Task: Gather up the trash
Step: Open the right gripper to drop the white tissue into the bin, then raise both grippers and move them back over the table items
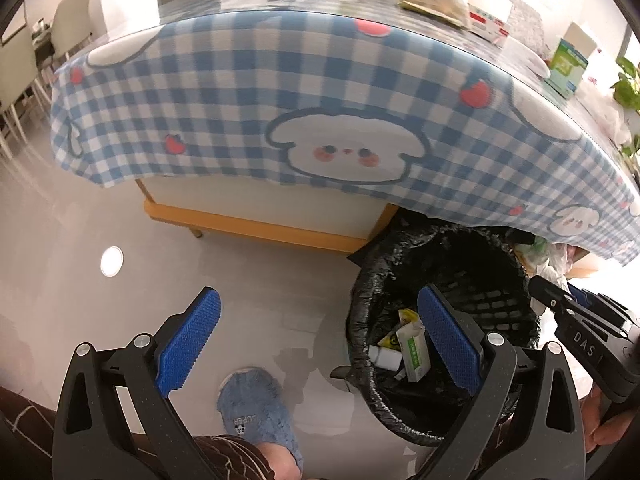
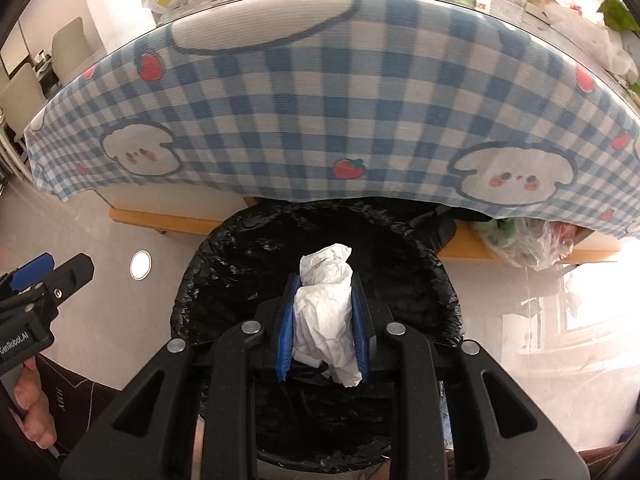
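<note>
R gripper over bin w/ tissue, ready to drop.

R gripper (image 2: 325, 312) clamps a crumpled white tissue (image 2: 326, 308) between its blue pads (image 2: 286, 324); it hangs right above the black-lined trash bin (image 2: 224, 280), which sits on the floor at the near edge of the blue-check tablecloth (image 2: 320, 112); L gripper (image 1: 316, 344) has jaws wide apart, nothing in them, off to the bin's left; bin already holds a green-white carton (image 1: 414, 354) & small wrappers. To do it well, I'd say: keep the tissue over the bin's middle, not the rim; spread jaws fully so the paper doesn't cling to a pad; more litter waits on the far tabletop.
</note>
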